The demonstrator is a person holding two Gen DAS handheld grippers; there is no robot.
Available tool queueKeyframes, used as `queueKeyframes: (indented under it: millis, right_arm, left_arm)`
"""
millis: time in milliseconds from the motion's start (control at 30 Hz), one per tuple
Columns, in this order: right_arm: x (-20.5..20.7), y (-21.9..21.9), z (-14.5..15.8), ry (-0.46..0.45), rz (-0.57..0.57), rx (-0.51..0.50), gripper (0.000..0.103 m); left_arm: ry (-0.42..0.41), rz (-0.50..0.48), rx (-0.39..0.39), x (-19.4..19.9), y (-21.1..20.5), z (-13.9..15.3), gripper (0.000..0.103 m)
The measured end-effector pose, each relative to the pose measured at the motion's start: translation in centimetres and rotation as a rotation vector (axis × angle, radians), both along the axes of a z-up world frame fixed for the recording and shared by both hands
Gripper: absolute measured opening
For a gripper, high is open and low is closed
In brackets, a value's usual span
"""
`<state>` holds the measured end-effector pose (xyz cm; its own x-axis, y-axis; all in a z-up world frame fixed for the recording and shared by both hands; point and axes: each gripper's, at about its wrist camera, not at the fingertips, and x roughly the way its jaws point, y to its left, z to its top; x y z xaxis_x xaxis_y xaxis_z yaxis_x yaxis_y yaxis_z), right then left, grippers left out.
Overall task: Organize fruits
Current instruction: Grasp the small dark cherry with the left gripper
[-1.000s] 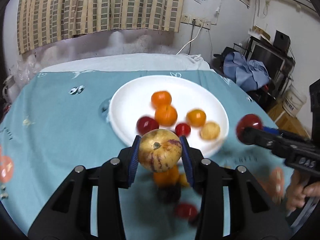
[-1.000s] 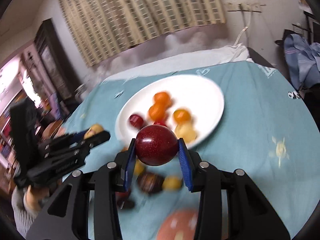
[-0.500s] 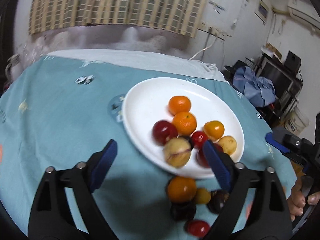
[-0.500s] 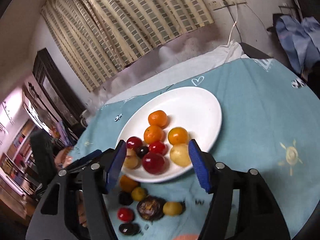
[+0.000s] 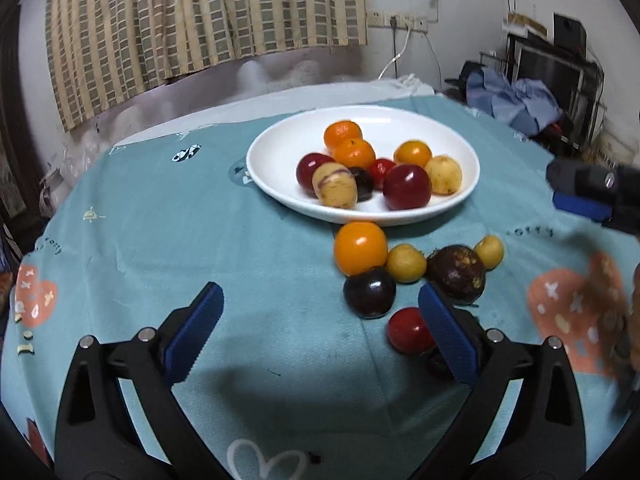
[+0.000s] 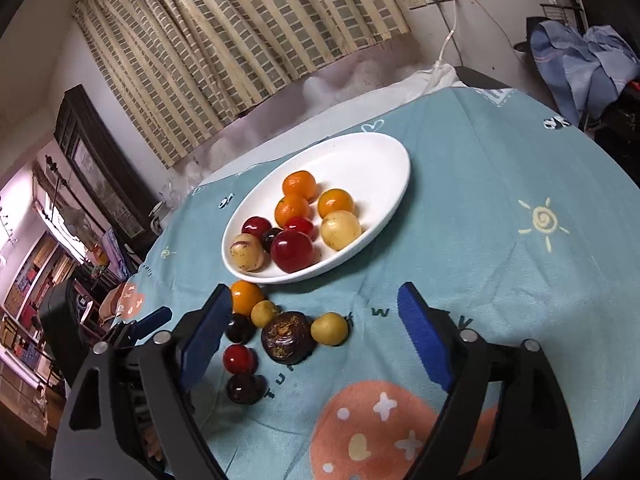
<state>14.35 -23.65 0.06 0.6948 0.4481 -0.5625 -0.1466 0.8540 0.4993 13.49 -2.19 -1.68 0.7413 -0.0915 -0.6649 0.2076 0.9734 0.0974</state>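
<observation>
A white plate (image 5: 272, 148) (image 6: 384, 160) on the teal cloth holds several fruits. Among them, at its near edge, are a pale striped fruit (image 5: 334, 185) (image 6: 247, 252) and a big red fruit (image 5: 407, 186) (image 6: 292, 250). In front of the plate lie loose fruits: an orange one (image 5: 361, 248), a dark plum (image 5: 369, 292), a brown round fruit (image 5: 456, 274) (image 6: 287, 336) and a small red one (image 5: 408, 330). My left gripper (image 5: 320, 308) hangs above the cloth, jaws opening, nothing between them. My right gripper (image 6: 316, 300) is over the loose fruits, jaws opening, gripping nothing.
The round table's cloth (image 5: 160, 240) carries printed patches. A curtain (image 5: 200, 20) hangs on the wall behind. Clothes (image 5: 516, 104) and dark furniture stand beyond the right edge. A person's hand (image 5: 634, 320) shows blurred at the far right.
Both grippers let go of their fruit: the striped fruit and the red fruit now lie on the plate. Both jaws opened wide and both grippers drew back from the plate.
</observation>
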Motion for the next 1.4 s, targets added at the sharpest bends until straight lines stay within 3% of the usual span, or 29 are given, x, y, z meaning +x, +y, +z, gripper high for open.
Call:
queueKeyframes:
  millis: [233,333,567,667,833,1000,1133,1200,1267,1333,1400]
  right_arm:
    - [0.6,0.2,-0.4,0.047,0.017,0.024,0.086]
    - [0.6,0.3,-0.2,0.043,0.024,0.022,0.086]
    - [0.6,0.2,-0.1,0.039,0.024,0.025,0.086]
    - [0.6,0.3,-0.1,0.036,0.03,0.02,0.086]
    - [0.6,0.6,0.0,0.026,0.039,0.007,0.086]
    - [0.7,0.7,-0.2,0.03,0.038,-0.001,0.086]
    - [0.8,0.8,-0.4,0.035,0.04,-0.011,0.086]
    - [0.9,0.8,-0.5,0.037,0.041,-0.018,0.086]
    - [0.9,0.9,-0.6,0.039,0.044,-0.028,0.086]
    - [1.0,1.1,-0.8,0.04,0.046,-0.052,0.086]
    - [0.9,1.3,-0.9,0.018,0.032,-0.109,0.086]
  left_arm:
    - [0.075,0.032,-0.044,2.4,0.7,-0.8,0.1]
    - [0.126,0.036,-0.102,3.2,1.7,-1.3,0.101]
    - [0.098,0.179,-0.126,1.8,6.0,-0.7,0.101]
    - [0.096,0.14,-0.131,1.7,5.4,-0.8,0.101]
    - [0.075,0.062,-0.024,1.2,2.9,-1.1,0.101]
    - [0.09,0.052,-0.036,1.3,2.9,-1.2,0.099]
    - [0.106,-0.005,-0.011,1.4,1.8,-1.5,0.085]
    - [0.131,-0.036,-0.003,1.6,1.3,-1.9,0.068]
    - [0.164,-0.055,-0.024,2.0,1.3,-2.2,0.057]
    - [0.18,-0.058,-0.078,2.3,2.0,-2.3,0.055]
    - [0.175,-0.042,-0.087,2.2,2.3,-2.3,0.045]
